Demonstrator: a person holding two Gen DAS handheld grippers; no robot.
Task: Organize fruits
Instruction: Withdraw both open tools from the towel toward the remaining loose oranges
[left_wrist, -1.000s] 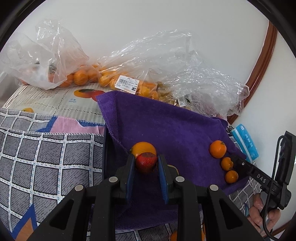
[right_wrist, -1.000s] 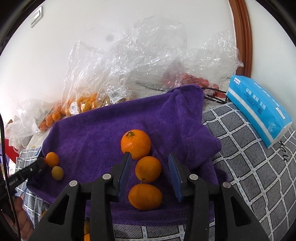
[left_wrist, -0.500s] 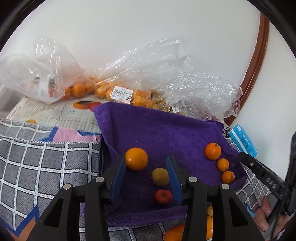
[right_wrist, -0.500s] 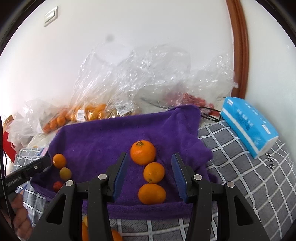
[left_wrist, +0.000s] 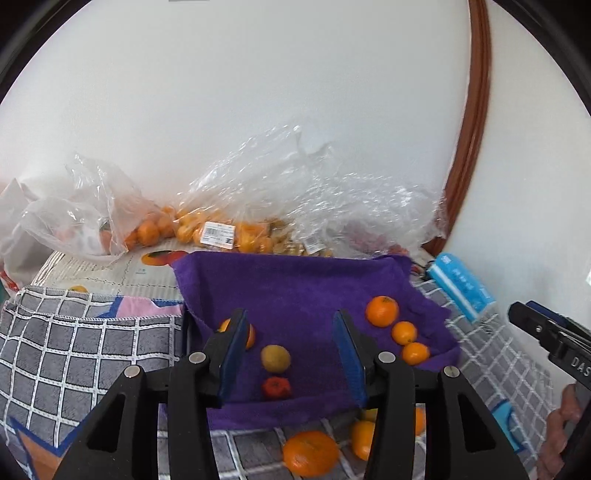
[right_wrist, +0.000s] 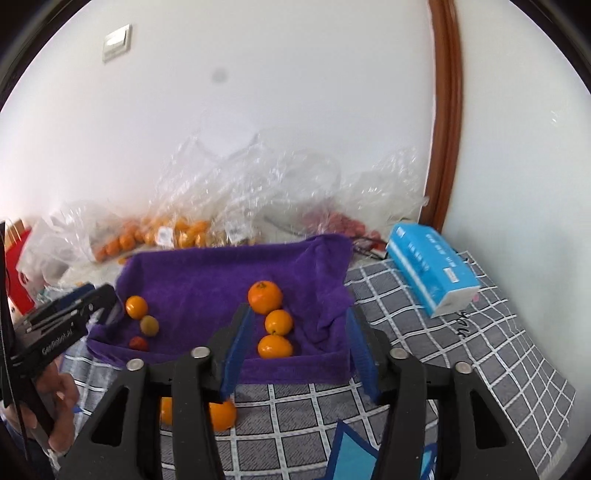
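Both grippers hover with jaws wide apart and empty over a purple towel (left_wrist: 306, 288). The left gripper (left_wrist: 291, 354) frames a yellowish fruit (left_wrist: 275, 358) and small red fruit (left_wrist: 276, 387); the right gripper (right_wrist: 295, 347) faces three oranges (right_wrist: 275, 323) in a row running away from it.

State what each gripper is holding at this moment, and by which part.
Nothing is held. The left gripper and right gripper both have open jaws; the fruit lies free on the purple towel.
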